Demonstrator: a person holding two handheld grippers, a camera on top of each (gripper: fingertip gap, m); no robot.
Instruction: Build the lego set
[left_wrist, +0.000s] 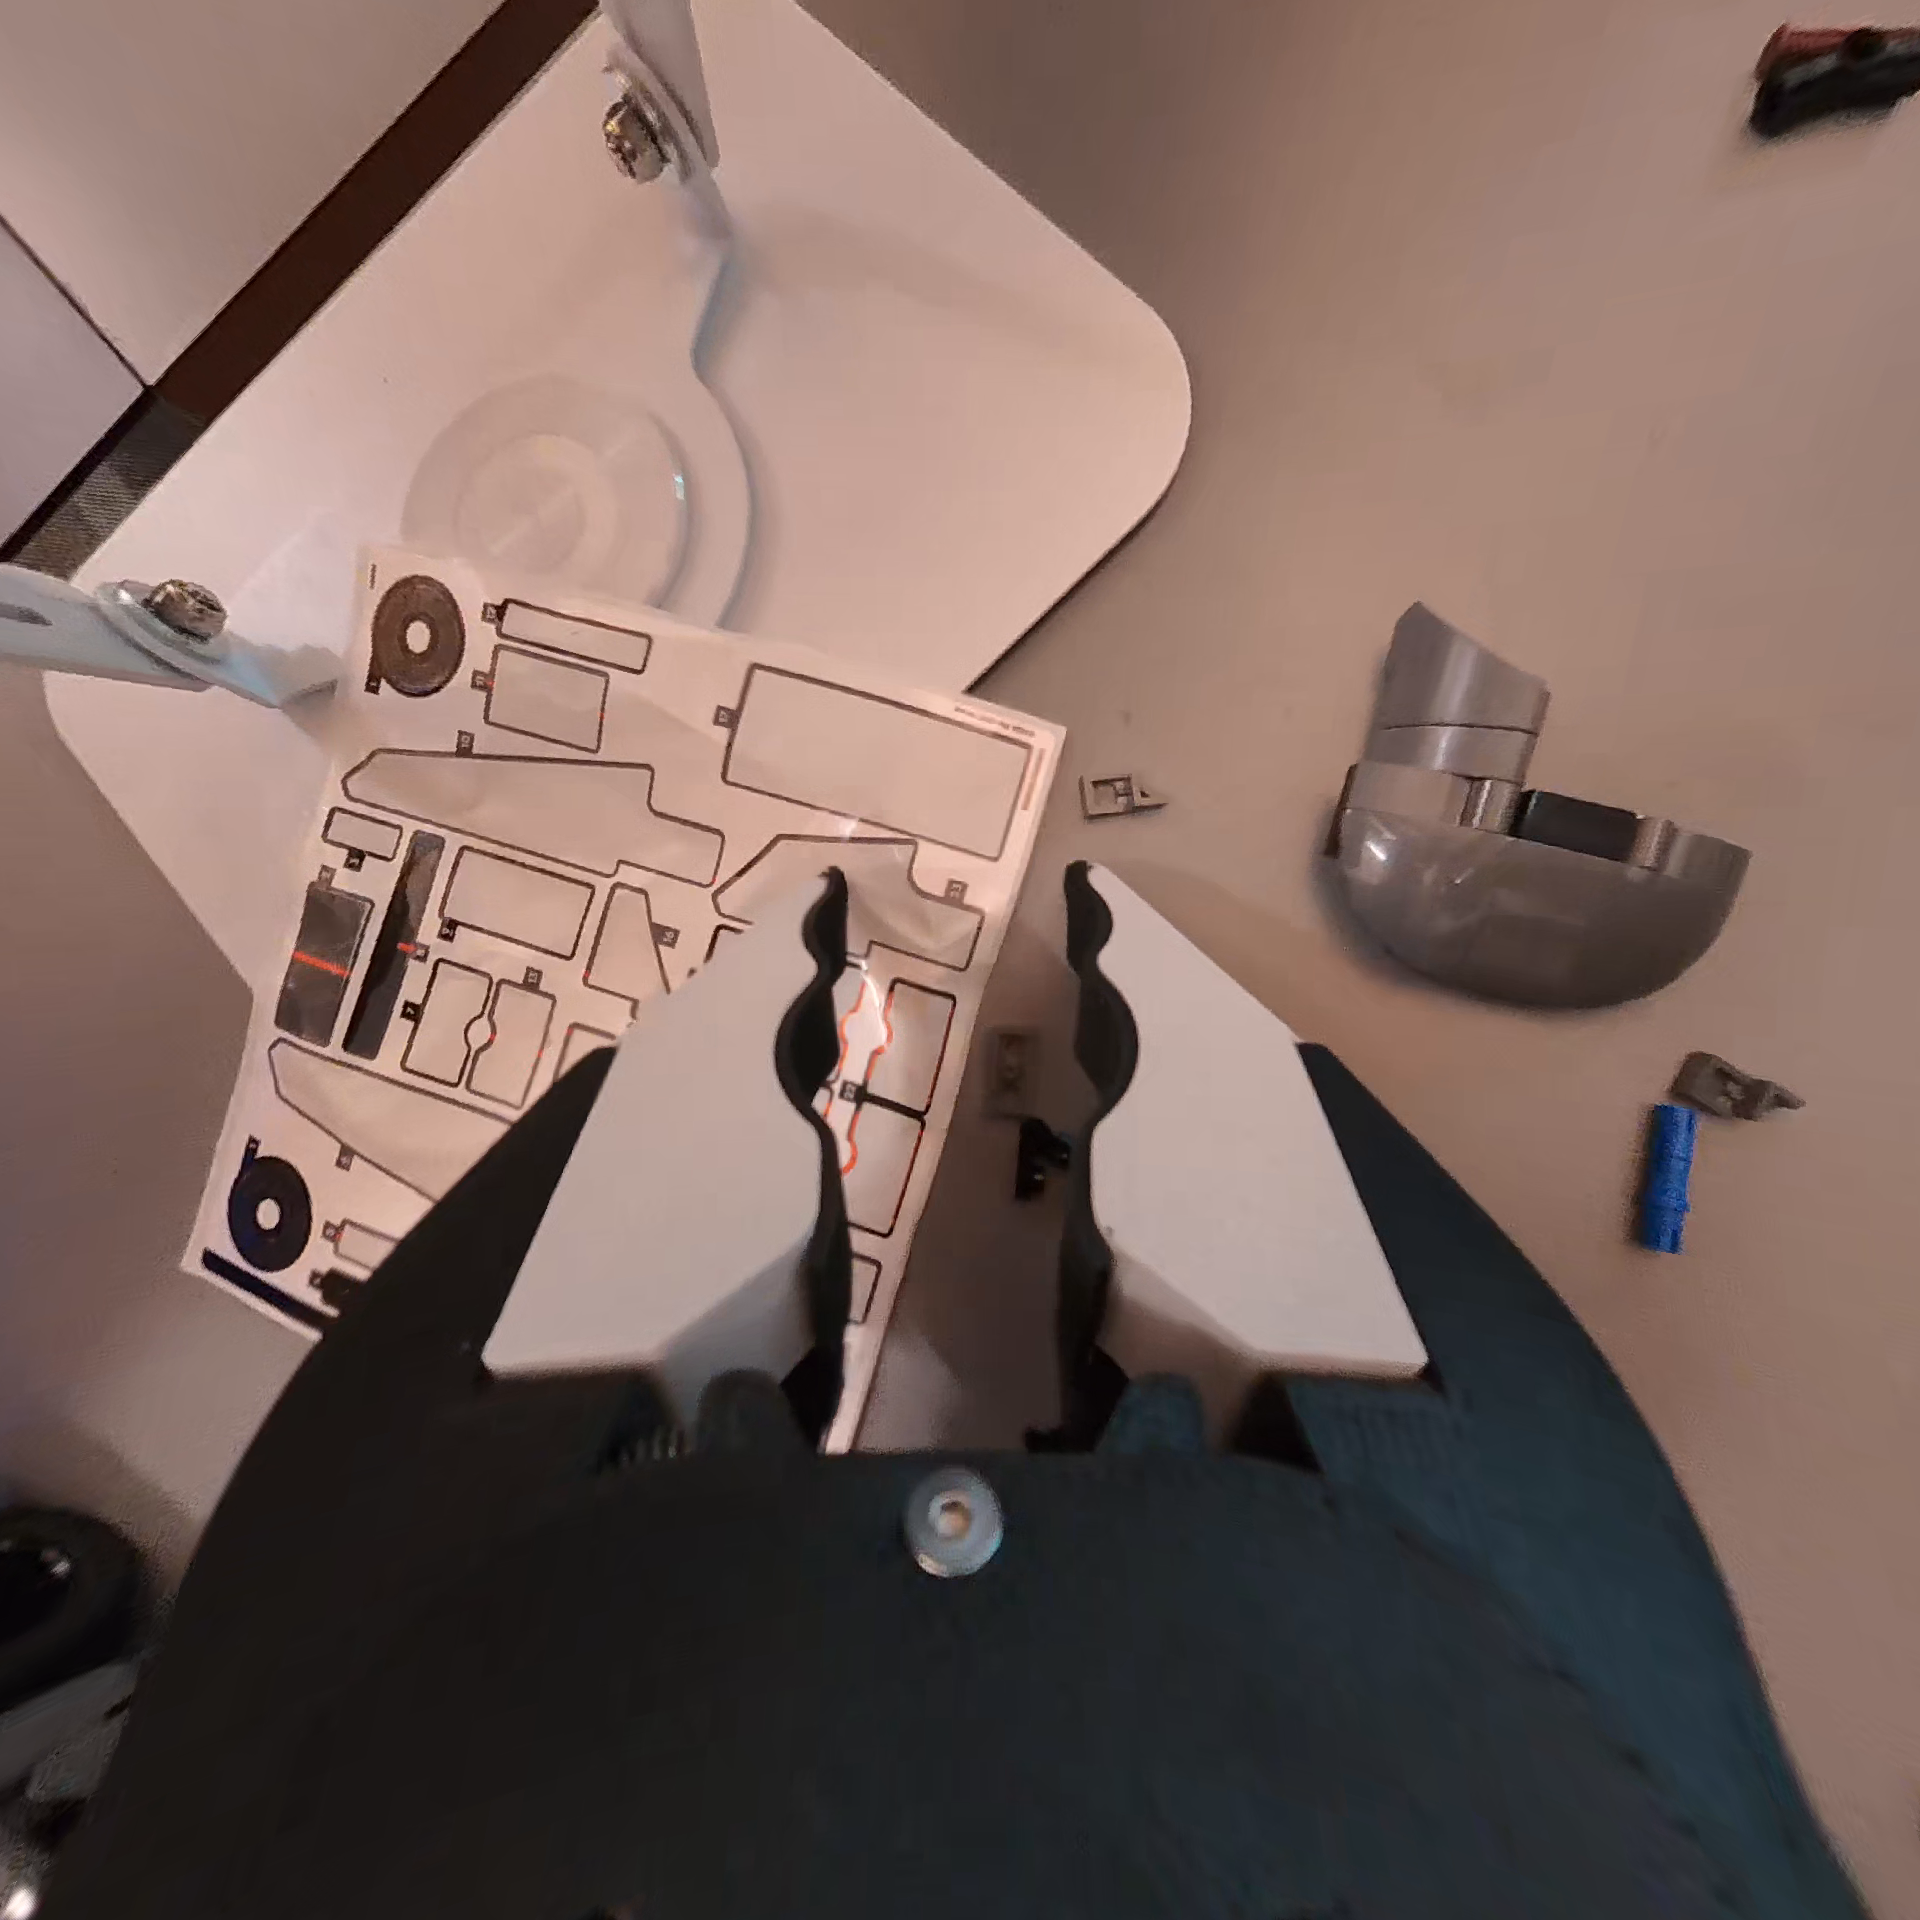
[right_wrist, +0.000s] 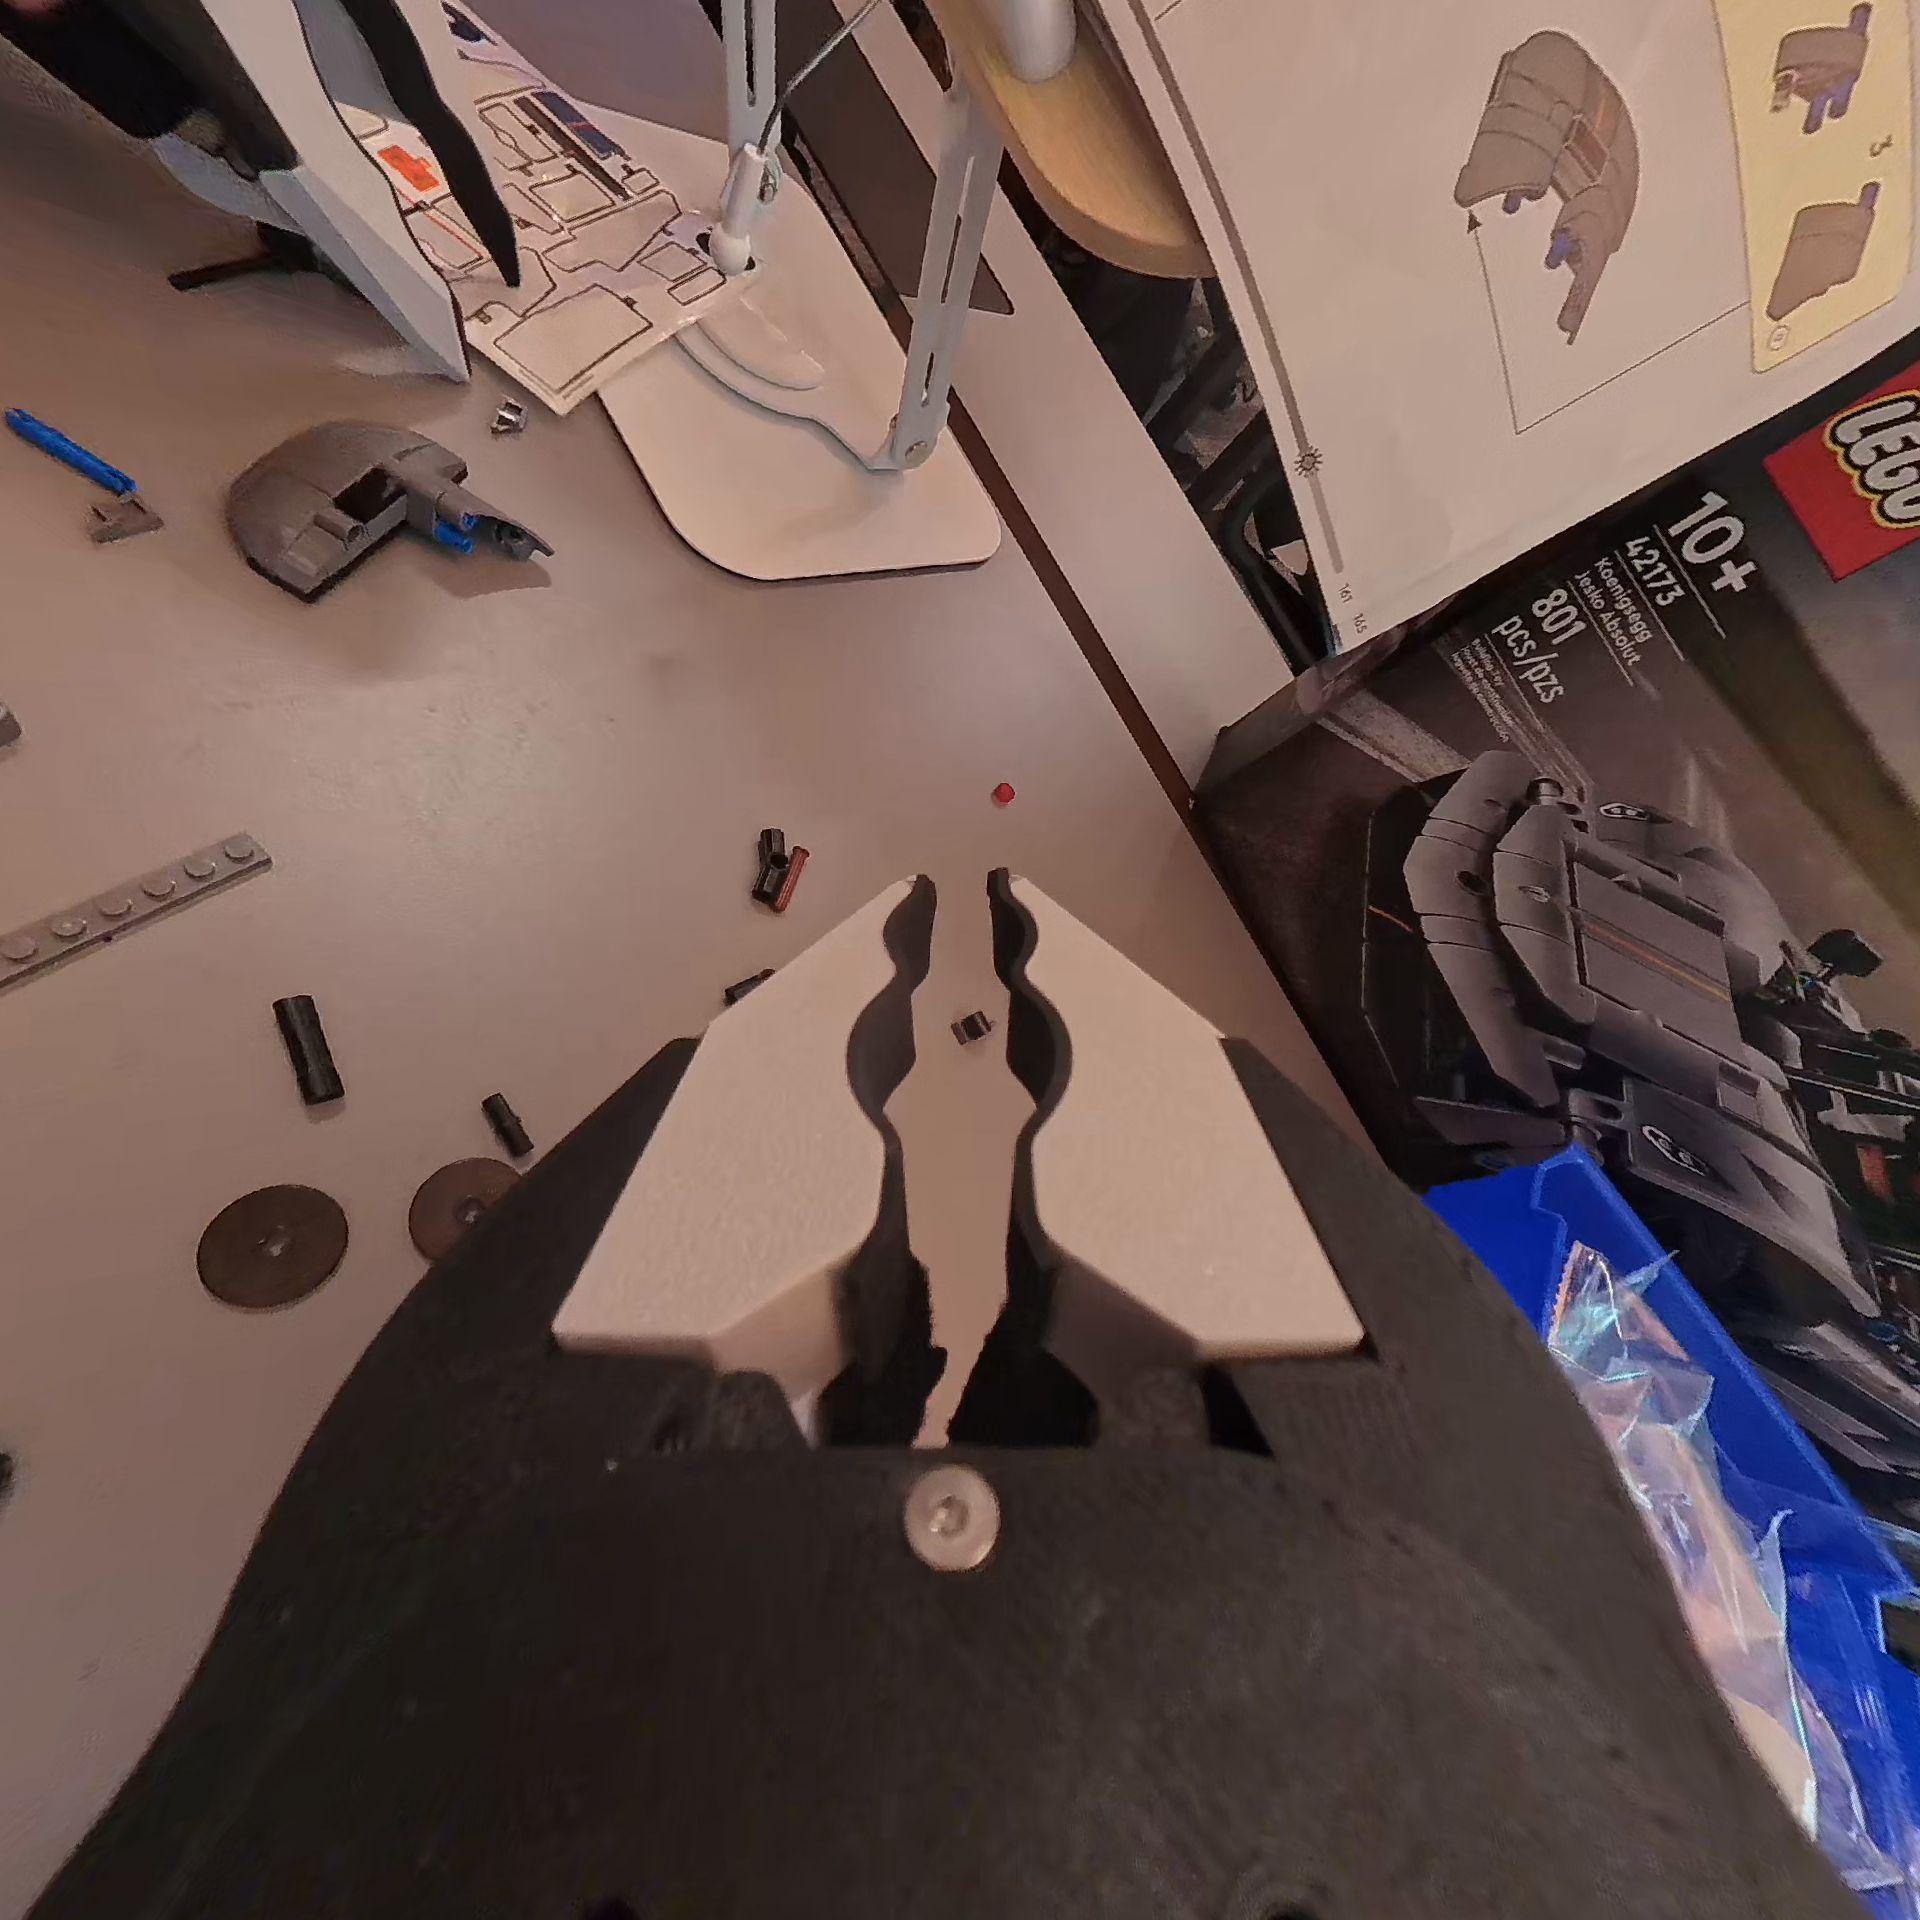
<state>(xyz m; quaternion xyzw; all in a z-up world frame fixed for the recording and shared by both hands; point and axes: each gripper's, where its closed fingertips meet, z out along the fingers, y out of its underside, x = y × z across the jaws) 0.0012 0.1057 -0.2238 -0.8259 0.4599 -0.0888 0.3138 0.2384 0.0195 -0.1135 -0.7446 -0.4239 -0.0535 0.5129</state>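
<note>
Though blurred, curved grey assembly (left_wrist: 1507, 852)

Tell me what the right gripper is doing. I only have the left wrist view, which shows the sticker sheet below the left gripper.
Observer: The right gripper is open and holds nothing. A small black piece lies on the table between its jaws.
Operator: Anything ahead of it?
Observer: A tiny red piece lies just beyond its tips.
Operator: Where is the manual?
Observer: The instruction booklet lies open, partly covering the set's box.
</note>
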